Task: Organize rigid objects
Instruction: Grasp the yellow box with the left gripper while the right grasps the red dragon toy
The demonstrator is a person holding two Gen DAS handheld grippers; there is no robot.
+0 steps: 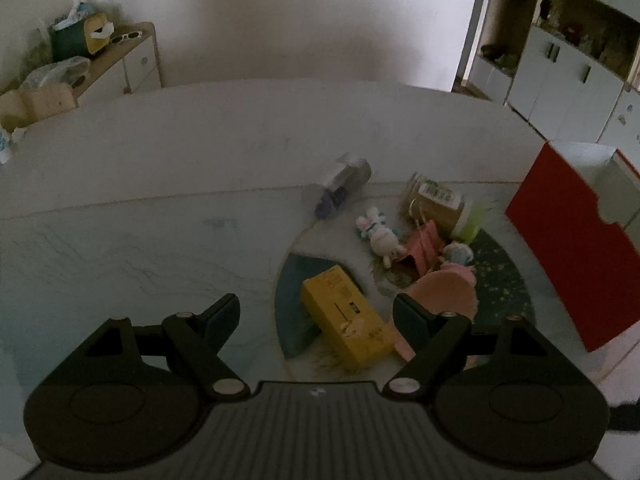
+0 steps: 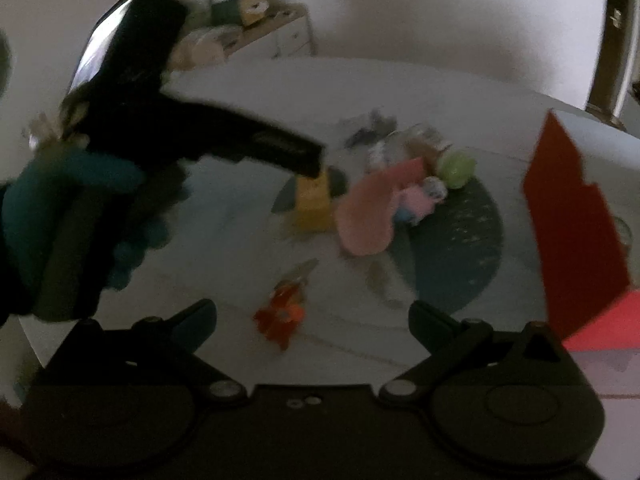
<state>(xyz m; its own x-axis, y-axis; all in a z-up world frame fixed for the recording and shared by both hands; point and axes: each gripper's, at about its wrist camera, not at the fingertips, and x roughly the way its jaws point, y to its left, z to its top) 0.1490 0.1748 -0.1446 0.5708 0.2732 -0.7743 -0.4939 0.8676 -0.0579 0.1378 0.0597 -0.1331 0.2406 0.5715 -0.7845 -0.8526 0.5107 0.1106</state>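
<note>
Right, we've got the yellow box (image 1: 346, 322) lying flat, half on the dark round mat (image 1: 502, 276), at the mat's left edge. We take the mat as our landmark. On it, just right of the box, sits a pink flat piece (image 1: 442, 286); behind that a small doll w/ a pink dress (image 1: 460, 258), a pink frame-like toy (image 1: 422, 248) and a white plush bunny (image 1: 378, 234), all bunched close together. At the mat's far edge a brown jar w/ a green lid (image 1: 440, 204) lies on its side; a clear bottle w/ a dark cap (image 1: 340, 186) lies off the mat, further back-left. A red box (image 1: 568, 248) stands well right of the mat. Off the mat's near side lies a red-orange toy (image 2: 282, 314), blurred, so we can't tell what it is.

Our left gripper (image 1: 316, 316) hovers over the box's near end, jaws wide apart, nothing gripped; the box shows in the gap between them. Our right gripper (image 2: 312, 322) is also spread wide & empty, above the red-orange toy. The table (image 1: 140, 248) is pale marble.
</note>
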